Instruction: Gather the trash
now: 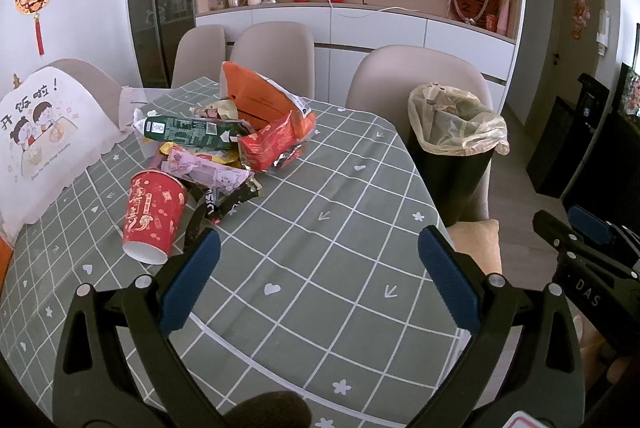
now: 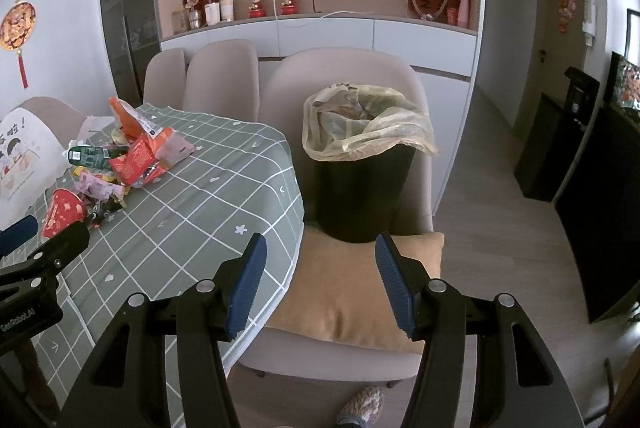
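Right wrist view: black bin [image 2: 362,188], crumpled liner bag [image 2: 372,132] inside.

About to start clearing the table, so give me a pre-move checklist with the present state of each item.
1. Left tool open and holding nothing: ok.
2. Right tool open and holding nothing: ok.
3. Trash bin upright on the chair, liner bag folded over the rim, mouth open: ok.
4. Trash pile on the table, in view of the left tool: ok.
5. Red paper cup nearest the left tool, lying on its side: ok.
6. Cup free of liquid: cannot tell.
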### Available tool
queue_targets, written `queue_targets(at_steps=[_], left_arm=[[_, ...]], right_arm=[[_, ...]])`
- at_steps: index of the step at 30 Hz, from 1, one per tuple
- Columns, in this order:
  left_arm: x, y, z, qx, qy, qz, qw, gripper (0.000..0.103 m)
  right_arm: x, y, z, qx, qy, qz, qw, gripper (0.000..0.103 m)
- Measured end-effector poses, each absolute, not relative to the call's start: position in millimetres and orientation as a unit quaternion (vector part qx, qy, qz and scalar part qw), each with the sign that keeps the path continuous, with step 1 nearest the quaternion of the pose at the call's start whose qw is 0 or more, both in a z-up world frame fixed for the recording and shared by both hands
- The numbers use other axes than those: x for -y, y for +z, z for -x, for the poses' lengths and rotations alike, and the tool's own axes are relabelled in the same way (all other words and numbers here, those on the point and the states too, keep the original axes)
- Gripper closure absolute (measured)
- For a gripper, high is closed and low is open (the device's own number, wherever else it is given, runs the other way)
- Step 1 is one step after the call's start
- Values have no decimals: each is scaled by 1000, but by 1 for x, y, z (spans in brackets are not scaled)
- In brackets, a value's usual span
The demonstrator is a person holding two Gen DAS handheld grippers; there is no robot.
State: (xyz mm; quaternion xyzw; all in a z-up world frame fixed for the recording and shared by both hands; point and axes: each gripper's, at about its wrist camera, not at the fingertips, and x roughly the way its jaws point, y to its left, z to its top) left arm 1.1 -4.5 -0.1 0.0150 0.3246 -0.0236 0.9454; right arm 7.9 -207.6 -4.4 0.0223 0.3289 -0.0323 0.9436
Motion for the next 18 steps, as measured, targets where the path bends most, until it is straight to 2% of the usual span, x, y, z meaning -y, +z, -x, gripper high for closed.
queue_targets(at_steps=[18], left_arm=[[9,1,-1,-322,-23,-13,946,8]], right_arm=[[208,-4,-7,-331,-32,-23,943,49]])
